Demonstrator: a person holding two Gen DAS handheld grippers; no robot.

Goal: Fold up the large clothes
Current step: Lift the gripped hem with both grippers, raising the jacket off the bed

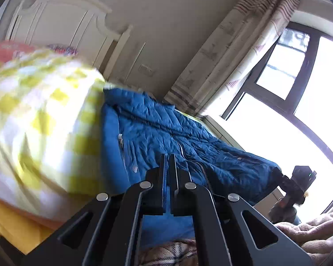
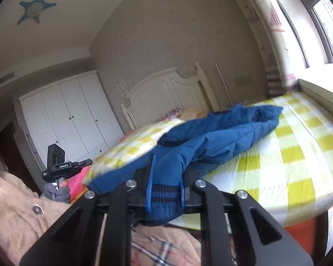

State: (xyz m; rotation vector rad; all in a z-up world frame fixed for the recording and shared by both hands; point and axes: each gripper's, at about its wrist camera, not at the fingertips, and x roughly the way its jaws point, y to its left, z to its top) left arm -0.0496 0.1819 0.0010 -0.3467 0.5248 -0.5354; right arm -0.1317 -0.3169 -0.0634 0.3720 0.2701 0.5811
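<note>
Stretching between both grippers, blue jacket [image 2: 213, 137]: left gripper [image 1: 169, 157] and right gripper [image 2: 166, 173] each pinching its hem.

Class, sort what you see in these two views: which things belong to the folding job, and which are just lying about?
Part of the job:
- blue jacket
- left gripper, shut on the jacket's edge
- right gripper, shut on its ribbed hem

Just lying about:
- checked bedspread
- checked pillow
- headboard
- wardrobe
- curtain
- window
</note>
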